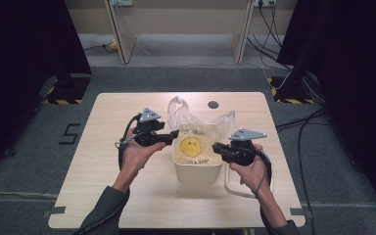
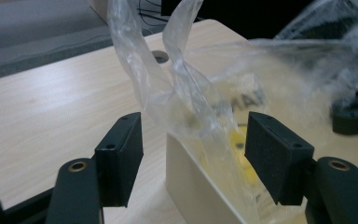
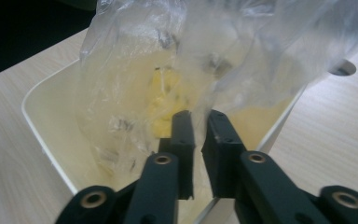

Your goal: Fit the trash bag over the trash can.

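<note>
A cream plastic bin point(image 1: 198, 172) stands mid-table with a clear plastic bag point(image 1: 192, 126) in it; the bag carries a yellow smiley face print. My left gripper point(image 1: 175, 133) is at the bin's left rim, open. In the left gripper view its pads point(image 2: 121, 156) flank a bin corner point(image 2: 191, 184) and the bag's twisted handles point(image 2: 186, 84) without touching them. My right gripper point(image 1: 215, 147) is at the bin's right rim. Its jaws point(image 3: 200, 126) stand almost together, pinching bag film point(image 3: 135, 70) at the bin's edge point(image 3: 42, 116).
The pale wooden table point(image 1: 107, 161) has a round cable hole point(image 1: 213, 104) behind the bin. A flat pale lid-like outline point(image 1: 235, 188) lies under my right hand. Dark curtains stand at both sides and cables point(image 1: 298, 122) run on the floor at the right.
</note>
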`<state>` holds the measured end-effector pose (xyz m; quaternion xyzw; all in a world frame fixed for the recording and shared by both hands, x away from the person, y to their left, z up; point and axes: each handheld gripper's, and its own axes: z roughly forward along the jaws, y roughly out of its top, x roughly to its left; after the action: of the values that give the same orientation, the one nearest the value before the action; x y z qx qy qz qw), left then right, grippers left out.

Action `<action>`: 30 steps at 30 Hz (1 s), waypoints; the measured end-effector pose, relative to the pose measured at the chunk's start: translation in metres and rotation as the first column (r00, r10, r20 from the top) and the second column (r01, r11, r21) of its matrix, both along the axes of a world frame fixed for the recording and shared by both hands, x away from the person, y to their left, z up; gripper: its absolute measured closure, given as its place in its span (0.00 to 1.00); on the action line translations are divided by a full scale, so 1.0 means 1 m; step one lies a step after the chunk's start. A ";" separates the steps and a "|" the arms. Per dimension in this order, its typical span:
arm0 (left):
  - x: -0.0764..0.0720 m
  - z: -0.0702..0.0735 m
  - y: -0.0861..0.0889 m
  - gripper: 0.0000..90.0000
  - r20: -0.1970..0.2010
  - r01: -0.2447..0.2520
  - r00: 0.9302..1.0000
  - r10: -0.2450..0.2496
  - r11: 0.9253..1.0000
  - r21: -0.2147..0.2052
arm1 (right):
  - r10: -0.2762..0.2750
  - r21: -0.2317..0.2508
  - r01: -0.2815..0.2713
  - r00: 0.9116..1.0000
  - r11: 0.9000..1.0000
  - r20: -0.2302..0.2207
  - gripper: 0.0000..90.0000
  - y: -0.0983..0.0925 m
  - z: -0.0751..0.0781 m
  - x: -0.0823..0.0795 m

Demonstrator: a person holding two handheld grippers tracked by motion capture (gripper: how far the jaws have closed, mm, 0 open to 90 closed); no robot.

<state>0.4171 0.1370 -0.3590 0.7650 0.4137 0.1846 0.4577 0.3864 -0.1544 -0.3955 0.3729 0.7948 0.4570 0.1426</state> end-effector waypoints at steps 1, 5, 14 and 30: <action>0.001 0.000 -0.003 0.50 0.011 0.015 1.000 -0.015 1.000 0.012 | -0.015 0.012 0.015 1.000 1.000 -0.010 0.83 -0.002 0.000 -0.001; 0.000 -0.007 -0.013 0.84 0.000 0.046 0.999 -0.046 0.998 0.051 | -0.107 0.041 0.106 0.994 0.993 0.014 0.58 -0.009 0.012 -0.001; -0.011 -0.010 -0.010 0.86 -0.014 0.084 0.996 -0.083 0.994 0.068 | -0.253 0.160 0.245 0.967 0.956 0.033 0.43 -0.023 0.050 0.019; -0.008 0.022 -0.013 0.54 0.106 0.012 0.994 -0.017 0.999 0.046 | -0.132 0.184 0.123 0.991 0.975 0.036 0.91 -0.004 0.039 0.033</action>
<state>0.4087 0.1242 -0.3369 0.7672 0.3790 0.2310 0.4630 0.4197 -0.1586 -0.3566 0.4237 0.7206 0.5263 0.1560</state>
